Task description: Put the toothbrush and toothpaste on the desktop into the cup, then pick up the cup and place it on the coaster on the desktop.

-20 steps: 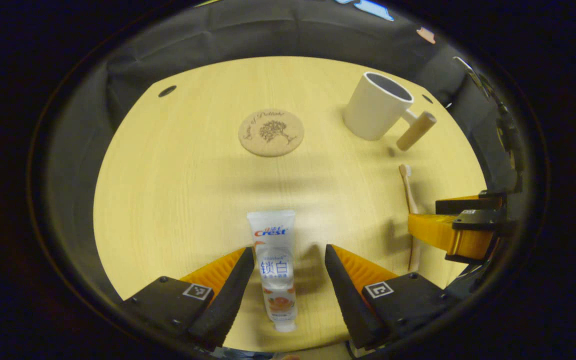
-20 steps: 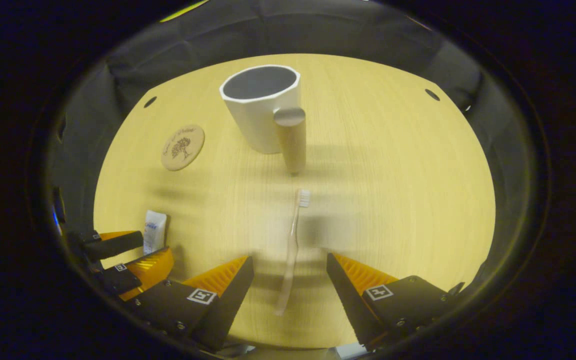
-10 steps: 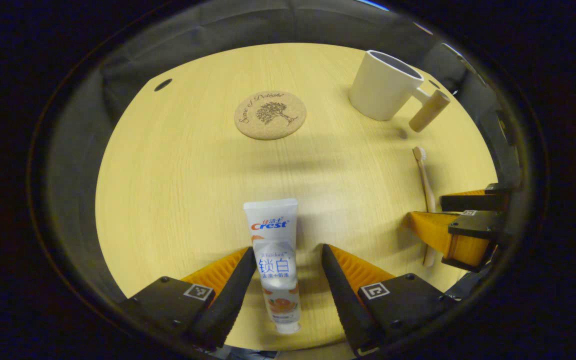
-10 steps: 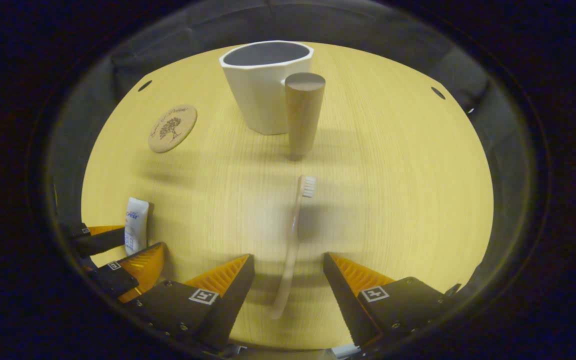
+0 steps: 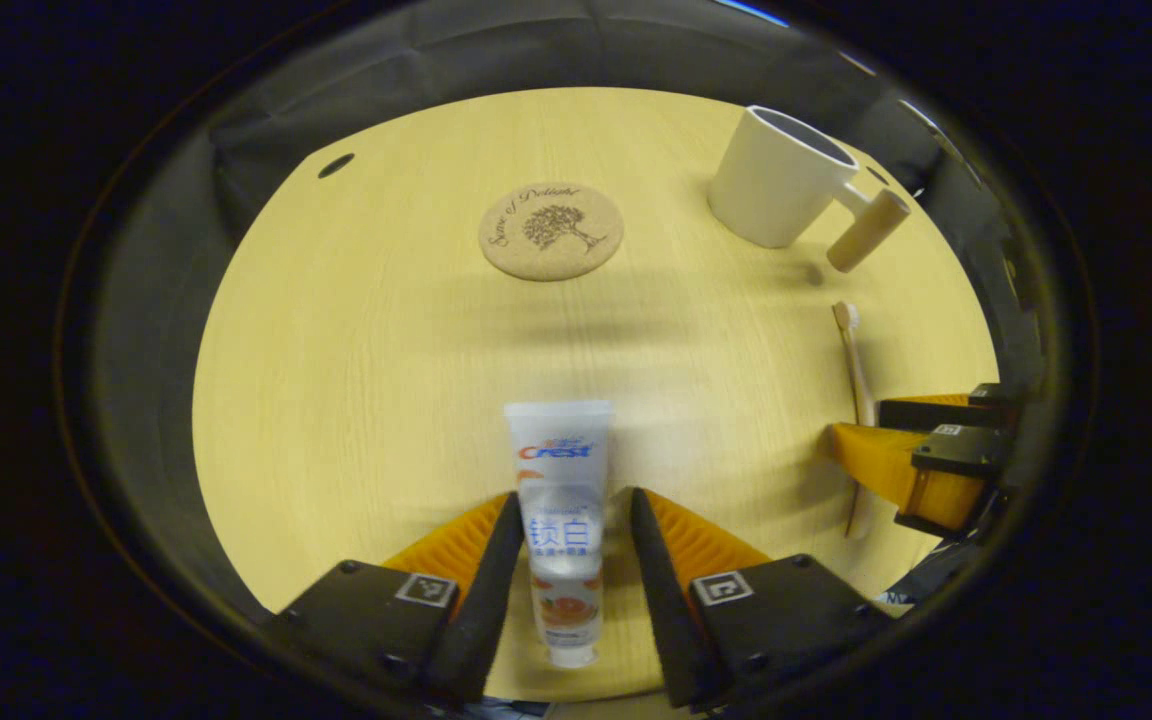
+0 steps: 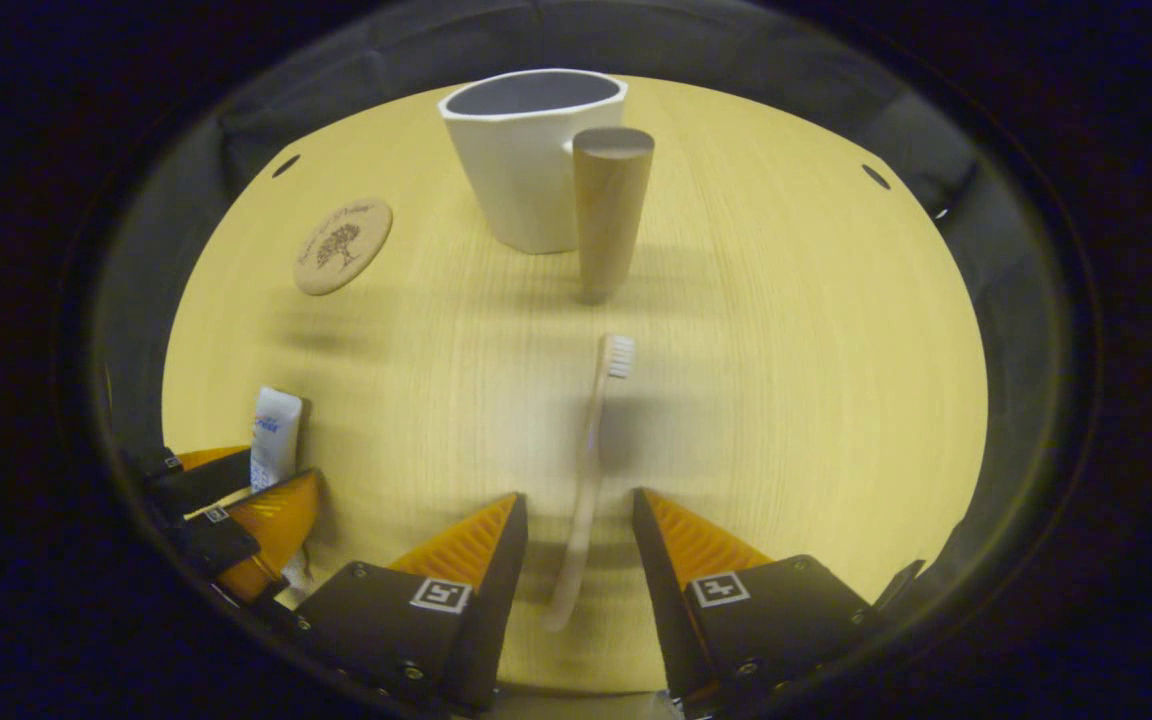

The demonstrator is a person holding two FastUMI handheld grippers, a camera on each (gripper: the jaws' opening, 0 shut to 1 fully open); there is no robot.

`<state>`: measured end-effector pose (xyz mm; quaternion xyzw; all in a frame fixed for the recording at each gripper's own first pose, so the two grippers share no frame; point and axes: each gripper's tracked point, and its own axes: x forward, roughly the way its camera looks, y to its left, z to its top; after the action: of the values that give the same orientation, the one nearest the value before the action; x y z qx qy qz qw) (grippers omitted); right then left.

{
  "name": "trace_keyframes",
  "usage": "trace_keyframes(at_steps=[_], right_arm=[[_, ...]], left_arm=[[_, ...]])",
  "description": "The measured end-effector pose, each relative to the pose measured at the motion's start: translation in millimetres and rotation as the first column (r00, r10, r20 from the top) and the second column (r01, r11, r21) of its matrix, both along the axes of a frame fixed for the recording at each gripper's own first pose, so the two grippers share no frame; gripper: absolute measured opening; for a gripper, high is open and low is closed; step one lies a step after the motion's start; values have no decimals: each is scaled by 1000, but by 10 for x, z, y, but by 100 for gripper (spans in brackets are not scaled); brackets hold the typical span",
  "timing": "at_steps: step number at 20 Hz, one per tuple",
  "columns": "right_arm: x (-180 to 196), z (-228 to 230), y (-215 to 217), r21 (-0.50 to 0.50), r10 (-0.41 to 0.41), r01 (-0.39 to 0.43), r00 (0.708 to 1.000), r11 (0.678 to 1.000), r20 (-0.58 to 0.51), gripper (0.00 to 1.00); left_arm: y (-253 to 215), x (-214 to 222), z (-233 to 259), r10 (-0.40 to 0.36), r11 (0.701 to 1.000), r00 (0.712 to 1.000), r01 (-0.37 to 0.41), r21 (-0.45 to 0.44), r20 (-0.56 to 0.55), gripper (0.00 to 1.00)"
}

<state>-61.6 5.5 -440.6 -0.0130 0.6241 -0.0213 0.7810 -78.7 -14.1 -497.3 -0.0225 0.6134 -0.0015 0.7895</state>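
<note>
**Both tongs closing in on their first picks**

Now, going left to right on the tabletop (image 5: 356, 330): the round cork coaster (image 5: 551, 231) lies far and bare, and nearer, the toothpaste tube (image 5: 560, 520) lies flat with its cap toward the camera. The left tongs (image 5: 564, 560) straddle the tube's lower half, narrowed to a slim gap on either side; whether the fingers already press it I cannot tell. Far right stands the white cup (image 5: 779, 178) with its wooden peg handle, upright and empty as far as its mouth shows. Just near of that handle lies the toothbrush (image 6: 588, 470), pale, slim, bristle head pointing toward the cup. The right tongs (image 6: 579, 560) bracket its handle end, narrow but with a gap showing on both sides.

By my reading, the pick-up step is in hand. Next, each pair must close firmly, lift, and carry its item over the cup's mouth.
</note>
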Motion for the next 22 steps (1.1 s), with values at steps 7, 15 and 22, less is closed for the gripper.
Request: trace_keyframes(at_steps=[7,15,22], right_arm=[[-6,67,-16,22,-56,56,998,998,7,9],[-50,117,79,132,-127,127,992,983,-7,4],[87,826,206,221,-154,125,981,967,119,3]], left_arm=[[21,-2,-15,15,1000,1000,-15,10,-8,43],[34,-3,-2,14,1000,1000,-14,9,0,28],[30,6,-5,11,1000,1000,-12,12,2,28]])
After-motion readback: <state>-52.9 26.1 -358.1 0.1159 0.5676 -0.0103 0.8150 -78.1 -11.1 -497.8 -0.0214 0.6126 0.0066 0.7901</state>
